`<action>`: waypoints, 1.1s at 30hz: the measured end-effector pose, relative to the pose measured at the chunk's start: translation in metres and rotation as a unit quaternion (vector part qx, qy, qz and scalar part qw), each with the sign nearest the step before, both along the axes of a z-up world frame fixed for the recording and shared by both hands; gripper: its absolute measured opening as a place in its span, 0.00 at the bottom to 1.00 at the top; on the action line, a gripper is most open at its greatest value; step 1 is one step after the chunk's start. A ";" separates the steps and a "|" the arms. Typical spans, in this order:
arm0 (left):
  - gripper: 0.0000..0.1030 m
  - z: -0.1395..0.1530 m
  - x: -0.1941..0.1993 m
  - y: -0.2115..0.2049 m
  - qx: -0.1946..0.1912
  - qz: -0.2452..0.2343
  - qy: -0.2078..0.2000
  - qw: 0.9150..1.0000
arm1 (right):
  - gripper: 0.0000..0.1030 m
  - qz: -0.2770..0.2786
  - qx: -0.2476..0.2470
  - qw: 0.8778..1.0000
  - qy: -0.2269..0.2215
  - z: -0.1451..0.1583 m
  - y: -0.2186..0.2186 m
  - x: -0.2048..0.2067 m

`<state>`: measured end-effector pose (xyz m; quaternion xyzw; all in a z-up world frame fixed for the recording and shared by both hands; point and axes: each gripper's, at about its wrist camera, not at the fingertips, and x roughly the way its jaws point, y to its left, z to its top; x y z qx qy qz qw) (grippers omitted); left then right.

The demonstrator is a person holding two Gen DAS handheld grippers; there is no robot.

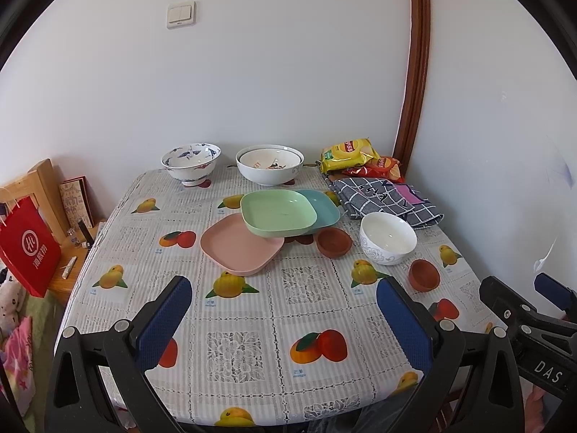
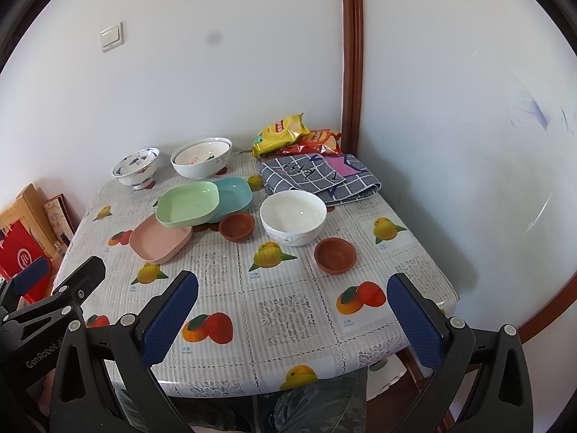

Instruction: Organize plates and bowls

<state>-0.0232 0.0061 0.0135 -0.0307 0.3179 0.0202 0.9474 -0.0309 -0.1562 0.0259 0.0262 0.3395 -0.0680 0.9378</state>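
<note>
Mid-table, a green square plate (image 1: 277,213) (image 2: 188,202) rests tilted across a pink plate (image 1: 239,245) (image 2: 160,240) and a teal plate (image 1: 324,207) (image 2: 234,195). A white bowl (image 1: 387,238) (image 2: 293,216) stands right of them, flanked by two small brown bowls (image 1: 334,241) (image 1: 423,275) (image 2: 237,226) (image 2: 334,254). At the back stand a blue-patterned footed bowl (image 1: 190,162) (image 2: 136,167) and nested white bowls (image 1: 269,164) (image 2: 201,158). My left gripper (image 1: 285,321) and right gripper (image 2: 292,324) hover open and empty over the near table edge.
Chip bags (image 1: 355,157) (image 2: 288,133) and a folded checked cloth (image 1: 386,198) (image 2: 317,176) fill the back right corner. A red paper bag (image 1: 29,245) and a wooden stand (image 1: 43,187) sit left of the table (image 1: 288,353). Walls close in behind and on the right.
</note>
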 end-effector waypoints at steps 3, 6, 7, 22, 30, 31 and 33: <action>1.00 0.000 0.000 0.000 0.000 0.000 0.000 1.000 | 1.00 0.000 0.000 1.000 0.000 0.000 0.000 0.000; 1.00 0.000 0.000 0.001 0.000 -0.001 0.000 1.000 | 1.00 0.000 0.001 1.000 0.000 0.000 0.000 0.000; 1.00 0.000 0.000 0.001 -0.001 0.000 0.000 1.000 | 1.00 0.000 0.000 1.000 0.000 0.000 0.001 0.000; 1.00 0.001 0.003 0.004 -0.002 -0.005 -0.004 1.000 | 1.00 0.001 -0.002 1.000 -0.003 0.005 0.007 0.004; 1.00 0.008 0.014 0.004 -0.010 -0.009 -0.007 1.000 | 1.00 0.004 0.005 1.000 -0.002 0.008 0.007 0.014; 1.00 0.008 0.016 0.004 -0.010 -0.008 -0.005 1.000 | 1.00 0.003 0.005 1.000 -0.002 0.009 0.007 0.014; 1.00 0.006 0.020 0.005 -0.010 -0.009 -0.002 1.000 | 1.00 0.000 0.003 1.000 -0.003 0.010 0.006 0.016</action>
